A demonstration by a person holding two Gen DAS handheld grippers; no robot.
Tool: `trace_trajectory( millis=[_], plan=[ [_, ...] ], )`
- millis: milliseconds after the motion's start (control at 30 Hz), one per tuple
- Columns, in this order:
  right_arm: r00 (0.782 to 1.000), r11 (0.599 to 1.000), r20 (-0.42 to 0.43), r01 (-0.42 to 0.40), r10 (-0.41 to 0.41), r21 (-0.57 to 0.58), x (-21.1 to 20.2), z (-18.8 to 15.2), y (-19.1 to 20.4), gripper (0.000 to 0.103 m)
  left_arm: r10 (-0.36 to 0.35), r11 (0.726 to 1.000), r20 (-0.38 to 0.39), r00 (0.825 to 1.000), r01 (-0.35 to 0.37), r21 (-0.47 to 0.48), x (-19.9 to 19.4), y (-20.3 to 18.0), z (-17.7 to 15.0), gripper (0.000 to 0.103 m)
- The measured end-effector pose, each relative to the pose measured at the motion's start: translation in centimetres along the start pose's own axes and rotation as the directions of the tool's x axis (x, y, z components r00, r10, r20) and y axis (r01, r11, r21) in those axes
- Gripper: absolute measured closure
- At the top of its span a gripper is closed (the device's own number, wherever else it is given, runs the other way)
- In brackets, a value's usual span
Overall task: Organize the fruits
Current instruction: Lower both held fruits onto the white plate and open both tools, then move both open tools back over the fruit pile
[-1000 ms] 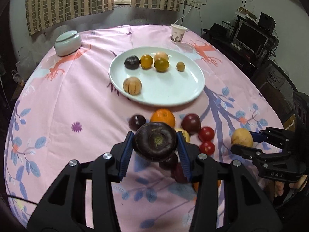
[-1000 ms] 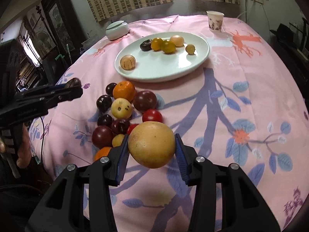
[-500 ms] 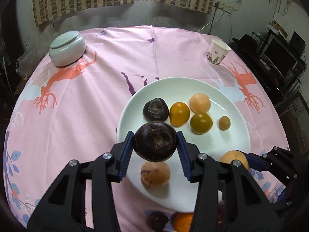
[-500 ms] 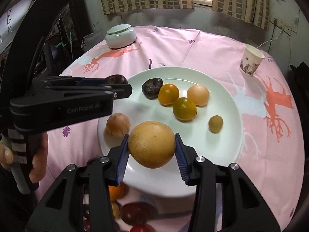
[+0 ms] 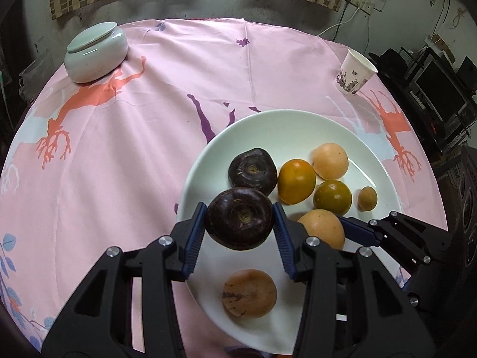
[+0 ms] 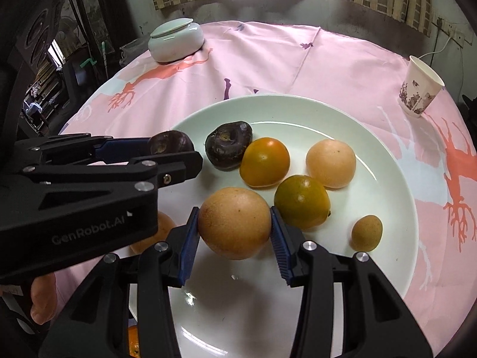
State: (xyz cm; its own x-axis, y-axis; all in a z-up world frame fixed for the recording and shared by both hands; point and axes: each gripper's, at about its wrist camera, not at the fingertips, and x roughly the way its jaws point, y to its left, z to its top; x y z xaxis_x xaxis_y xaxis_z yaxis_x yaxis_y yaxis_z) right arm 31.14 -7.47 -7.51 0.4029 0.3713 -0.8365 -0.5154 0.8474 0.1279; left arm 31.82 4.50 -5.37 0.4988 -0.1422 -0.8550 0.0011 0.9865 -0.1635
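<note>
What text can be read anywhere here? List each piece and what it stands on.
"GenRobot.AI": on the side of the left gripper, seen from the right wrist.
The paper cup carries a dark printed pattern; no words can be read there.
Nothing else legible: the plate, lidded bowl and tablecloth bear no text.

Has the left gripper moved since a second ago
Yes. The left gripper, shut on the dark purple fruit, has gone from the loose fruit pile forward over the white plate, toward the lidded jar.
</note>
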Motion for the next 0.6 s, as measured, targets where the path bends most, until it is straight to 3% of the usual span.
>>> trace_trajectory(
  millis=[100,233,333,500,567,600],
  plan=[
    [0.999,0.999,0.034,0.037,-0.036,-0.031,-0.7,0.1,0.5,0.035,-0.01,1.0,-0.01,1.0,0.01,0.0,0.1,0.0,0.1,0.056],
    [0.994,0.993,0.051,0.095,-0.092,-0.073,-2.7,-0.2,1.0,0.035,-0.019,1.0,0.022,1.0,0.019,0.0,-2.0,0.1,-0.1,0.056],
    [0.992,0.99,0.048,0.121,-0.117,-0.078,-5.6,-2.2,0.9,0.035,-0.031,0.999,0.064,0.997,0.03,0.018,-5.3,0.4,-1.7,0.043],
    [0.999,0.999,-0.002,0.038,-0.038,0.003,-11.0,-9.2,-0.3,0.035,-0.032,0.998,0.154,0.987,0.023,0.061,-11.5,0.1,-8.5,0.031],
    [1.0,0.998,-0.004,0.008,-0.007,0.064,-12.6,-12.5,-0.5,0.035,-0.016,0.998,0.21,0.977,0.004,0.055,-13.4,-0.1,-12.0,0.016],
    [1.0,0.996,0.003,-0.007,0.007,0.094,-13.3,-14.1,-0.4,0.035,-0.006,0.999,0.241,0.971,-0.005,0.046,-14.2,-0.2,-13.8,0.016]
  ],
)
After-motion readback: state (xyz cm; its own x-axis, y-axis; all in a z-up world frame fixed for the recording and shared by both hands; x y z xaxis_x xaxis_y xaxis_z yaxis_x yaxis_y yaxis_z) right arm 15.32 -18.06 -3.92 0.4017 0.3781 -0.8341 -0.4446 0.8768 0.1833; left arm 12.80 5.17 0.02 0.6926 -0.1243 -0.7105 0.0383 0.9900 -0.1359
